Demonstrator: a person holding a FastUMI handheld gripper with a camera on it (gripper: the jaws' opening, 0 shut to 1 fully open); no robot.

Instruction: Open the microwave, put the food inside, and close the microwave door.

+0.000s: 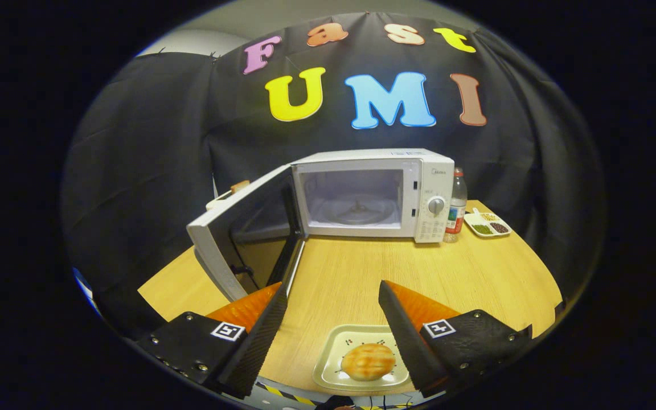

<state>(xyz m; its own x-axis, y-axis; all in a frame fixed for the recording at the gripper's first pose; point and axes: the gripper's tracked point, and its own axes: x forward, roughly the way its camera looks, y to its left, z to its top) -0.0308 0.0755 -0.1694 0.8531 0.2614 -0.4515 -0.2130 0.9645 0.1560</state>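
While the microwave stands open on the desk (362,273), the parts of the scene run as follows, left to right.

Door: the microwave door (237,233) is swung wide out to the left, at about 10 o'clock from the gripper, its free edge nearest the left finger and its dark window facing inward.

Behind the door: a small pale object with a brown top (231,191) peeks over the door's upper edge; what it is cannot be told.

Gripper: the gripper (333,293) is spread wide, its two fingers well apart and clamping nothing; bare desk shows between the tips.

Food: a round golden bread bun (368,361) lies on a pale square plate (333,347), low between the fingers, closer to the right finger, which covers the plate's right edge.

Microwave: the white microwave (373,193) sits at 12 o'clock, well beyond the fingertips, its cavity lit and holding just the glass turntable (356,213).

Controls: a round knob (436,205) sits on the panel at the cavity's right.

Bottle: a clear plastic bottle (456,208) with a red cap stands upright just beside the microwave's right side, at about 1 o'clock.

Tray: a small white divided tray (487,225) with green, dark and yellowish fillings lies just right of the bottle, near the desk's far edge.
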